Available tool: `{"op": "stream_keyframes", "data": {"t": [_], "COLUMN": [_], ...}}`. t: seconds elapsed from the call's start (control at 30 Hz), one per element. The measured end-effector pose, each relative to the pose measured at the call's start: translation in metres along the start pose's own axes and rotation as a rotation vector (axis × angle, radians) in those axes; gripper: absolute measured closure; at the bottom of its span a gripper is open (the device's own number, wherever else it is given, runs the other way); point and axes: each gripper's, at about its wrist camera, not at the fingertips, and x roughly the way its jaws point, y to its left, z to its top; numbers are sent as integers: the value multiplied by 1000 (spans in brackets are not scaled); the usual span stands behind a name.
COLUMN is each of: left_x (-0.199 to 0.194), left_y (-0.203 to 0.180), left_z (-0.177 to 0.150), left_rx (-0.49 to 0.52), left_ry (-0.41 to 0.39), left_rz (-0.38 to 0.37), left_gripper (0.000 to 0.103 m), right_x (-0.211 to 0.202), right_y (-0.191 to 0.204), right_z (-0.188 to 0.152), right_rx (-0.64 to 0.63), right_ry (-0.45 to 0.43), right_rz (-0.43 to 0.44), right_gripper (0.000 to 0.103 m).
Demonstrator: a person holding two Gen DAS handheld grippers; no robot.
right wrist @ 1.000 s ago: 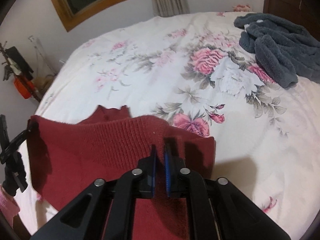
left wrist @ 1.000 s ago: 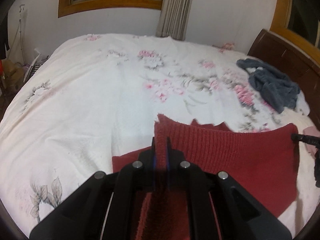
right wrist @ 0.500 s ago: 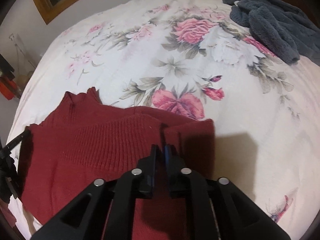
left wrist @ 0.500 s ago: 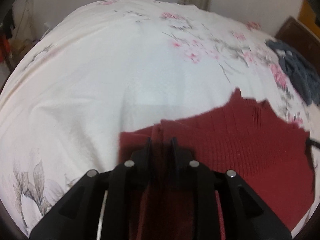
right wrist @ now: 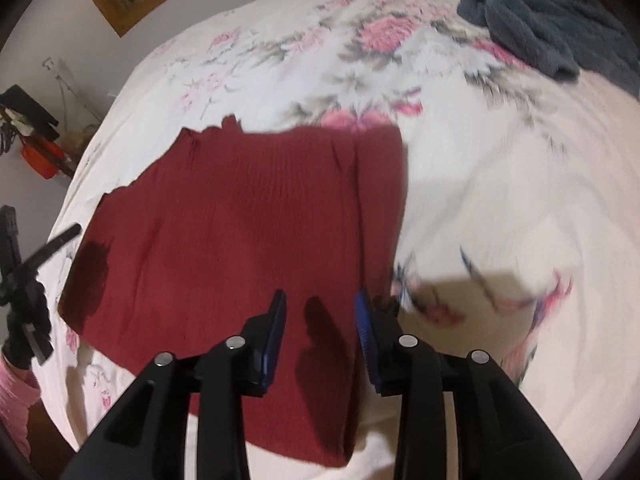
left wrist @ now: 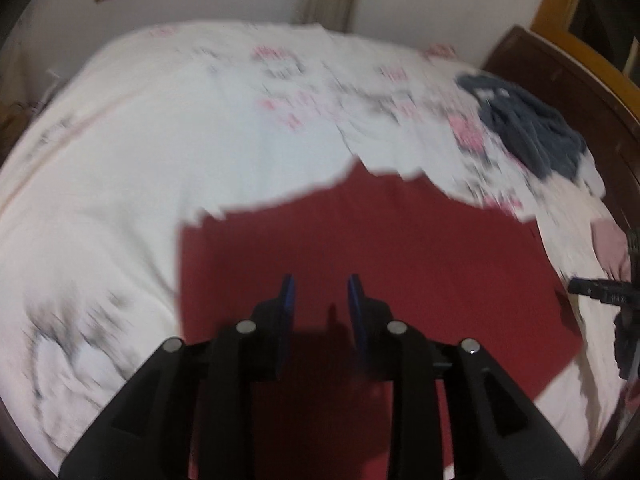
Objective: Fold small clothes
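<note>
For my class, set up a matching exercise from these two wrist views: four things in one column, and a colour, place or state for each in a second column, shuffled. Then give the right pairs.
Column one
1. red sweater
2. grey fleece garment
3. right gripper
4. bed cover

Column two
A. white with pink flowers
B. bunched up at the far side of the bed, near the headboard
C. jaws apart, nothing between them
D. lying flat on the bed, just ahead of both grippers

Pairs: 1-D, 2-B, 3-C, 4-A
</note>
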Motion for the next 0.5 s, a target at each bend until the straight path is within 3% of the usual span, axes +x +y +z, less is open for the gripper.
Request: {"op": "stream_keyframes", "data": {"t": [0.17, 0.27, 0.43, 0.5], "left_x": [28, 47, 50, 45], "left_y": [0, 7, 15, 14], "left_z": [-19, -27, -29, -27], "left_rx": [-34, -64, -109, -117], "left_ry": [86, 144, 140, 132], "left_rz": [-1, 31, 10, 5], "left_gripper": [75, 75, 75, 74], "right_x": [12, 19, 21, 11], "right_y": [-12, -24, -24, -27], "right_z": [-12, -15, -17, -16], "right_rx": [33, 73, 71, 100], "right_ry": [43, 63, 64, 39], "right_rz": [-9, 0, 7, 51], "right_gripper": [95, 96, 96, 88]}}
